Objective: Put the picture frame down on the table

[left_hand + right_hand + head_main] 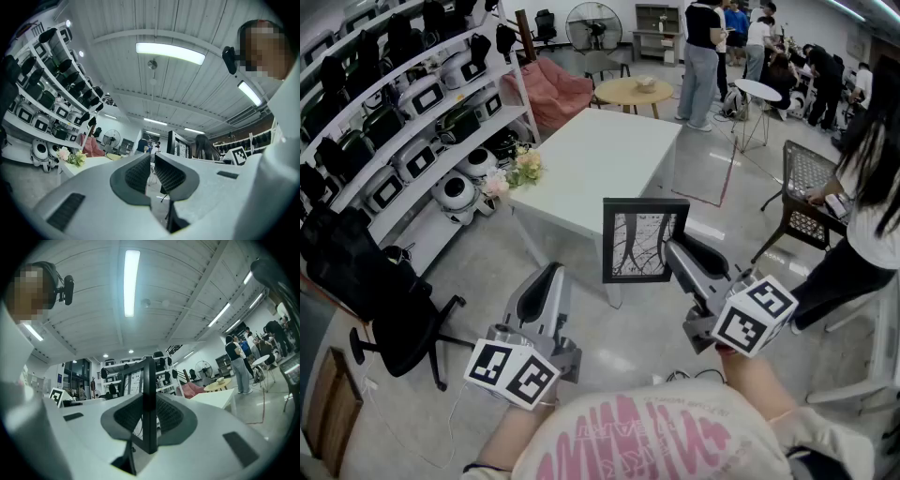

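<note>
A white shelving rack, loaded with white and black devices, lines the wall to the left of the white table. The table stands in the middle of a grey-floored workroom. Beyond the table's far end, several people stand near a round wooden table. A black office chair sits on the floor off the table's near left side.

The black picture frame, showing dark curved lines on a white ground, is held upright in the air just short of the table's near corner. It is not on the table, and its picture side faces the person carrying it. The right claw grips the frame by its right edge. The right gripper view shows that edge standing upright, pressed between the two dark ribbed pads.

The left claw hangs lower and to the left of the frame, on the near side of the table and apart from both. The left gripper view shows its jaws drawn together with only a sliver between them, holding nothing.

A small bunch of pale flowers lies at the table's left edge, on the side facing the rack.
</note>
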The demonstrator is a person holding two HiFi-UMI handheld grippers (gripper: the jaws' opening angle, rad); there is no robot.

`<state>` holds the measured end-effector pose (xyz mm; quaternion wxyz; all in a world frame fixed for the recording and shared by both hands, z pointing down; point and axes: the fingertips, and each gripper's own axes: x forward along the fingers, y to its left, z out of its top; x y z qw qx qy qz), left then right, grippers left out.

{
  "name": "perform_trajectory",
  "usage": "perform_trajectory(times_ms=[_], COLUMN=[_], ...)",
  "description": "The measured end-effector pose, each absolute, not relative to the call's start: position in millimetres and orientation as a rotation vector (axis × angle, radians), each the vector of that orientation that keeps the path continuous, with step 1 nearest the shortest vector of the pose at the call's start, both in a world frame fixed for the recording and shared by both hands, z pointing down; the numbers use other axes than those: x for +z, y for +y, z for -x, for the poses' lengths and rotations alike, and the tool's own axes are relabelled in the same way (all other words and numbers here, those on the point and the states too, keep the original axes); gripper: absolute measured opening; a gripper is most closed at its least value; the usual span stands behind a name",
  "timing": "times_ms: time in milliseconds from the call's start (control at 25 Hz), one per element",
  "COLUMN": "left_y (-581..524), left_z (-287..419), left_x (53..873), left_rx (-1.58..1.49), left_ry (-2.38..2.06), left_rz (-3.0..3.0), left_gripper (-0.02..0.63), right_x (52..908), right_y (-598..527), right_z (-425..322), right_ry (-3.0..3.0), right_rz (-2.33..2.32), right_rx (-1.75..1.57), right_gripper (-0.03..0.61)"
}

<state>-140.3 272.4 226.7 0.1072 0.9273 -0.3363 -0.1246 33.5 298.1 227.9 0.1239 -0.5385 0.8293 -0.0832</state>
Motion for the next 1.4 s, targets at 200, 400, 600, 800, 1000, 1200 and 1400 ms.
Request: perform_trajectory(times_ms=[200,400,600,800,1000,1200,1400], left_y=[267,262,256,247,221,170,116], left_z=[135,128,134,128,111,102,101], left_x=[233,245,263,281,287,291,273], left_rx=[-0.364,-0.368,-0.390,-0.365,-0.334,-0.325,-0.338], left_ry=[-0.997,-1.018,-1.056,-1.087,-1.110,-1.098,-1.085], left_rz=[-2.726,-2.722,-2.687,-2.639,-2.624,-2.585,-2.612], left_gripper=[0.032,0.031,0.032,0.032,0.032,0.032,0.032], right_x=[236,248,262,280,292,298,287], right_y=[292,282,273,259,229,179,127], right_z=[-40,-49,-48,-58,-74,-85,-83], right_ry=[2.424,2.434,2.434,2.439,2.455,2.439,2.422], right_rz=[1.572,1.563,1.526,1.511,1.521,1.516,1.503], right_rx=[-0.243,-0.239,-0.282,-0.347,-0.398,-0.477,-0.497], right_gripper=[0.089,0.089,0.089,0.089,0.089,0.089,0.089])
